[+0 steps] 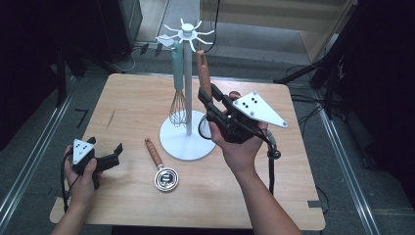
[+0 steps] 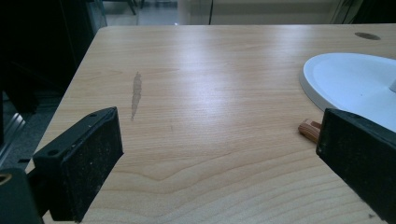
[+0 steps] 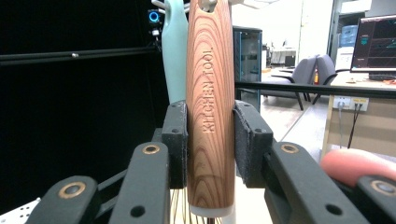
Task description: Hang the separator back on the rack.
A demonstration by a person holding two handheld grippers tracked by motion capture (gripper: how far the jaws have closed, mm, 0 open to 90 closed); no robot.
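A white utensil stand [image 1: 188, 73] rises from a round base [image 1: 176, 144] mid-table, with hooks at its top. A teal-handled whisk [image 1: 178, 83] hangs from one hook. My right gripper [image 1: 206, 97] is shut on a wooden-handled tool [image 1: 202, 68], held upright just right of the pole, its tip near the hooks. In the right gripper view the handle [image 3: 210, 93], marked KITCHEN TOOL, is pressed between both pads [image 3: 176, 140], with the teal handle [image 3: 175, 51] behind. My left gripper [image 1: 105, 148] rests open at the table's left front. Its jaws [image 2: 217, 135] hold nothing.
A second wooden-handled utensil [image 1: 157, 161] with a metal coil head lies flat, left of the stand's base. Its handle end [image 2: 309, 129] and the base [image 2: 355, 84] appear in the left gripper view. Dark floor and stands surround the wooden table [image 1: 132, 98].
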